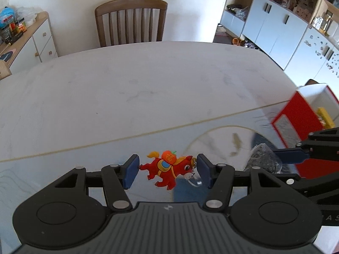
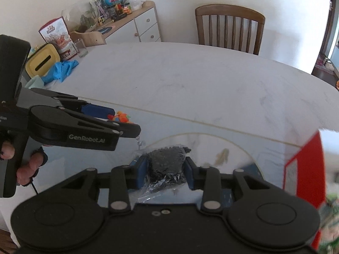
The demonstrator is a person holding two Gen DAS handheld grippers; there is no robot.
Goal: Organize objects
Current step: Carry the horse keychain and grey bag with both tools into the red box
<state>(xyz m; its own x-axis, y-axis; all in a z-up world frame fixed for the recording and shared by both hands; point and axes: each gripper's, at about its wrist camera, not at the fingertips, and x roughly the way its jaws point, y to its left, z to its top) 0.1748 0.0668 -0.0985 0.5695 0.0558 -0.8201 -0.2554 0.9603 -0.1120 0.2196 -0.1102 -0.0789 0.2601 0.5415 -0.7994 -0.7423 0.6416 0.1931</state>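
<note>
Left gripper (image 1: 167,170) pinches red rubber horse keychain (image 1: 169,172), right gripper (image 2: 165,170) clamps clear bag of black granules (image 2: 166,165), both lifted, probably for transfer toward red-and-white box (image 1: 296,114).

My right hand-held gripper (image 2: 165,174) pinches a clear bag of dark bits (image 2: 167,165) above the worktop (image 2: 190,80), my left hand-held gripper (image 2: 127,127) alongside holding a red toy (image 2: 121,117).

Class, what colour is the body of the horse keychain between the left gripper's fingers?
Red, with an orange pumpkin on its back; the horse keychain shows best in the left wrist view.
</note>
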